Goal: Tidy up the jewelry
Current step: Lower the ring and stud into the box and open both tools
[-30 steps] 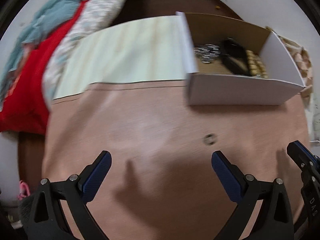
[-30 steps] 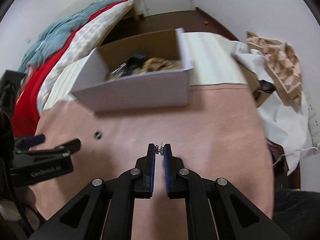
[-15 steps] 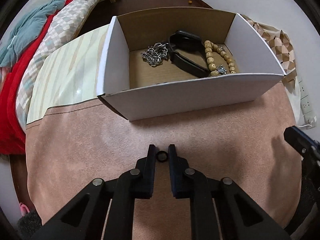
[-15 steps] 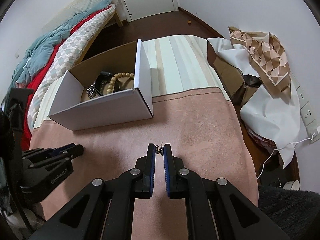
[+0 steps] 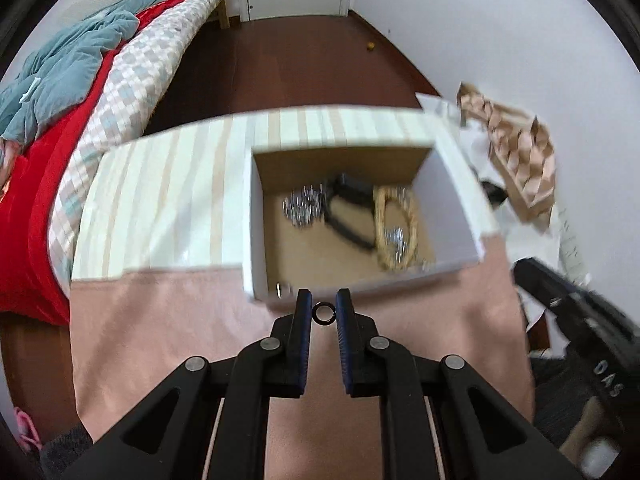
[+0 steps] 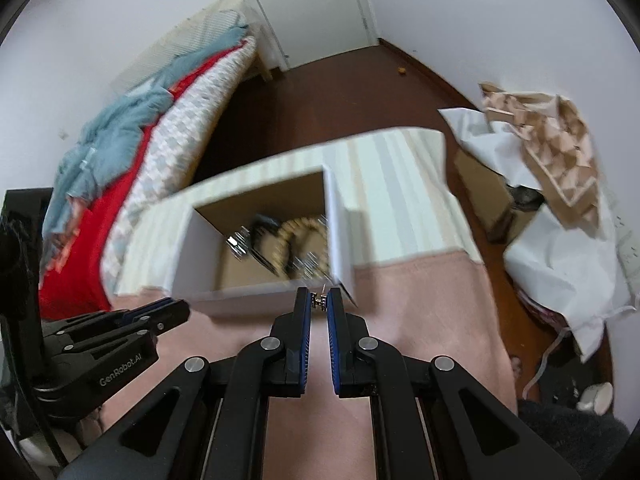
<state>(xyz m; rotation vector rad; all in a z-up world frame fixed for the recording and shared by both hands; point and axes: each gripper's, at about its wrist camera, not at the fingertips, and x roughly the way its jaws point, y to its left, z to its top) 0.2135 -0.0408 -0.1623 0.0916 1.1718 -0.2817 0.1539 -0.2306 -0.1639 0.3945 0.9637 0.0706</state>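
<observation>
My left gripper [image 5: 323, 312] is shut on a small dark ring [image 5: 323, 314], held above the pink cloth at the near wall of the white cardboard box [image 5: 448, 196]. Inside the box lie a silver chain [image 5: 302, 210], a black band [image 5: 348, 216] and a beaded bracelet [image 5: 396, 232]. My right gripper [image 6: 319, 301] is shut on a tiny silver earring [image 6: 319, 300], also raised at the box's near edge [image 6: 340, 224]. The left gripper also shows in the right wrist view [image 6: 160, 312].
The pink cloth [image 5: 160, 320] covers the near part of the table, a striped cloth [image 5: 160, 184] the far part. A bed with red and blue bedding [image 5: 60, 120] is at the left. White paper and patterned cardboard [image 6: 552, 152] are piled at the right.
My left gripper has closed on the ring and lifted it off the cloth toward the box. My right gripper, still holding the earring, has risen and moved toward the box.
</observation>
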